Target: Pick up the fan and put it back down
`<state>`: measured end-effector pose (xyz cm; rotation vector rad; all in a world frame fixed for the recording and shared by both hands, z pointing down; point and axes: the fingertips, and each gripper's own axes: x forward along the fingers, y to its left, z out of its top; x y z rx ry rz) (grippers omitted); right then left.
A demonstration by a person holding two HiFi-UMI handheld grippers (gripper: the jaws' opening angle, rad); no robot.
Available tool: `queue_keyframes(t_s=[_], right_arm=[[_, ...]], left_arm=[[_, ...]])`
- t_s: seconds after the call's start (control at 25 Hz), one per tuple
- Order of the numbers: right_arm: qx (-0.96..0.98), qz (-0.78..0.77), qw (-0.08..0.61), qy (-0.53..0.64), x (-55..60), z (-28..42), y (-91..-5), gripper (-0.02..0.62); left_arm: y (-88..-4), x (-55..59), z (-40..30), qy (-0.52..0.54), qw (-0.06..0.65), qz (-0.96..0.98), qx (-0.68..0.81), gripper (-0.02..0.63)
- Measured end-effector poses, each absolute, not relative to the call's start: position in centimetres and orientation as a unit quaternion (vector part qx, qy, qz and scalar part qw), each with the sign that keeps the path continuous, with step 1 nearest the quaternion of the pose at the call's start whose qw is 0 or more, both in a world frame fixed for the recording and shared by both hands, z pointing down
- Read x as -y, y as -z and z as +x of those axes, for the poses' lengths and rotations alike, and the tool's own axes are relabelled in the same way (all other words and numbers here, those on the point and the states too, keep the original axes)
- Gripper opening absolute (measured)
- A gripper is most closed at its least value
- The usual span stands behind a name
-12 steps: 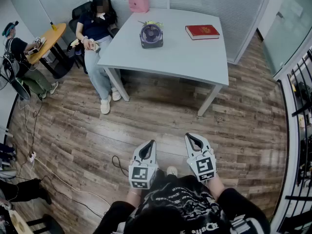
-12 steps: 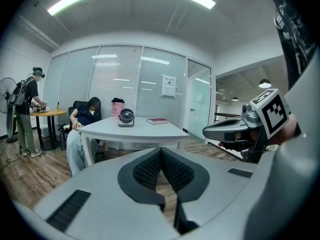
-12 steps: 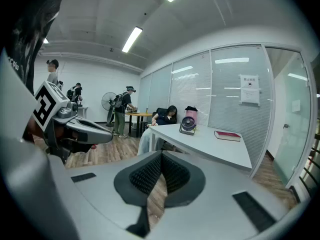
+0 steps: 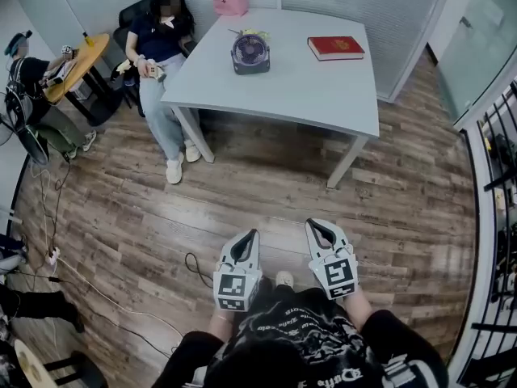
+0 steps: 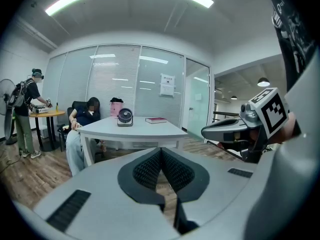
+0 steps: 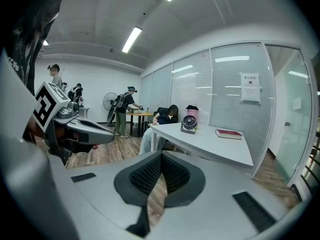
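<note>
left hand-held gripper (image 4: 251, 235): closed, pads pressed together, nothing between them. I hold it low in front of my body, over the floor (image 4: 242, 184), tip pointing fwd and a bit down.
right hand-held gripper (image 4: 312, 224): closed also, and empty. It is just beside the left one, not touching it, same direction.
fan (image 4: 250, 53): small, dark, w/ round grille. It stands upright on the tabletop (image 4: 307, 91), in the far-left part, grille facing approx. toward me. It is well apart from both of my grippers; neither touches it.
tabletop: light grey, on slim white legs, across the wood floor from me.
red book (image 4: 335, 48): lies flat on the tabletop, right of the fan, near the far edge, apart from the fan.
small yellow-green item (image 4: 252, 37): just behind the fan; too small to tell what it is.
pink bag (image 4: 229, 1): at the far-left corner of the table, close to the glass wall w/ blinds. I cannot tell if it sits on the tabletop or behind it.
seated person (image 4: 160, 51): on a dark chair at the table's left side, smth small in the hands.
round wooden table (image 4: 81, 63): further left; a second person (image 4: 28, 83) is at it.
black cable (image 4: 194, 269): a loop on the floor near my left side.
</note>
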<state>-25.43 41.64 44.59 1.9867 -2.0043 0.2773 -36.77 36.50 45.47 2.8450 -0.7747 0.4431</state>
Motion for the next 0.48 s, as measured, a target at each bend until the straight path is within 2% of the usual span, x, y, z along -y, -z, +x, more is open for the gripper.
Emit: queue_keyframes(t_s=[0.48], right_arm=[[0.689, 0.704, 0.140, -0.101, -41.11, -25.22, -44.72, 0.008]], left_arm=[[-45.53, -35.81, -36.96, -0.147, 0.089, 0.950, 0.260, 0.020]])
